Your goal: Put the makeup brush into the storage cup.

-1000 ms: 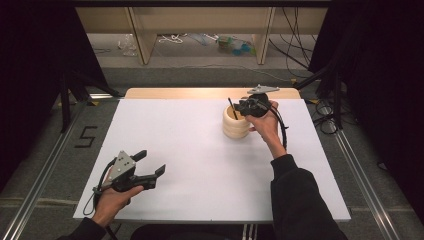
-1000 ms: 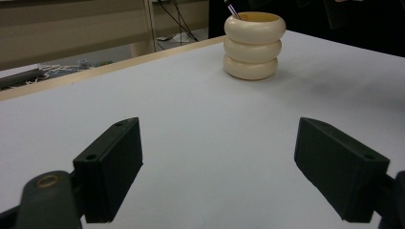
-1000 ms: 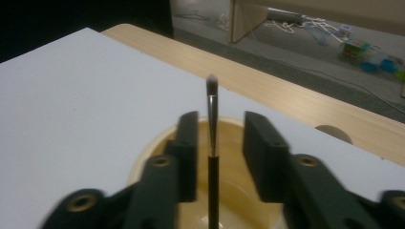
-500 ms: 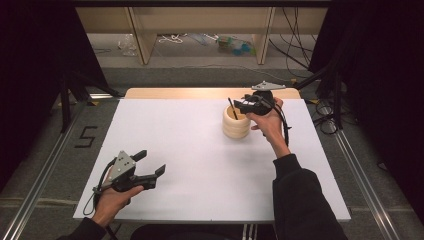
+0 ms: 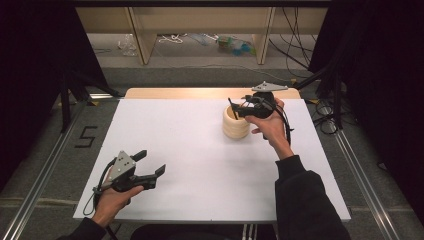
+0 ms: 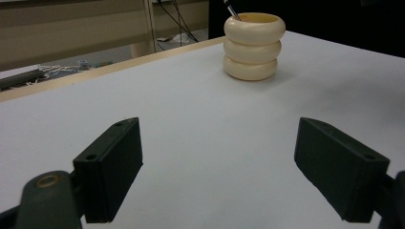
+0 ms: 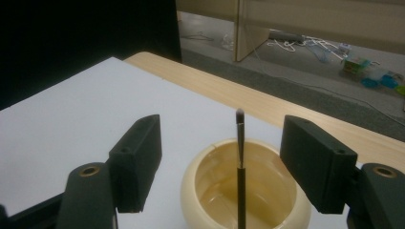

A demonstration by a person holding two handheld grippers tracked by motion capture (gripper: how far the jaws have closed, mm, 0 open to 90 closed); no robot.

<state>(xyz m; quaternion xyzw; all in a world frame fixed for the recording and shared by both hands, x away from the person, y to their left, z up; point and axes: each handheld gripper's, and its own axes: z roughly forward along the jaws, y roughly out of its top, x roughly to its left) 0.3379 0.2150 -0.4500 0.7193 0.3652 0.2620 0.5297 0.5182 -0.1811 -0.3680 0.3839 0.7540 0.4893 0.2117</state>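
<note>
Cream ringed cup [image 5: 235, 122] standing at the far right of the white surface [image 5: 200, 165], a thin dark pen [image 7: 240, 167] upright inside it — long axis near vertical, tip leaning slightly toward the left rim in the high view. Right gripper [image 5: 239, 107] just above the cup mouth, jaws just opened wide, the pen standing free between them, pads not touching. Left gripper [image 5: 152, 164] low at the near left, jaws spread on nothing, well apart from the cup. Far nearer — the right hand; probable next move, straight up and clear.
</note>
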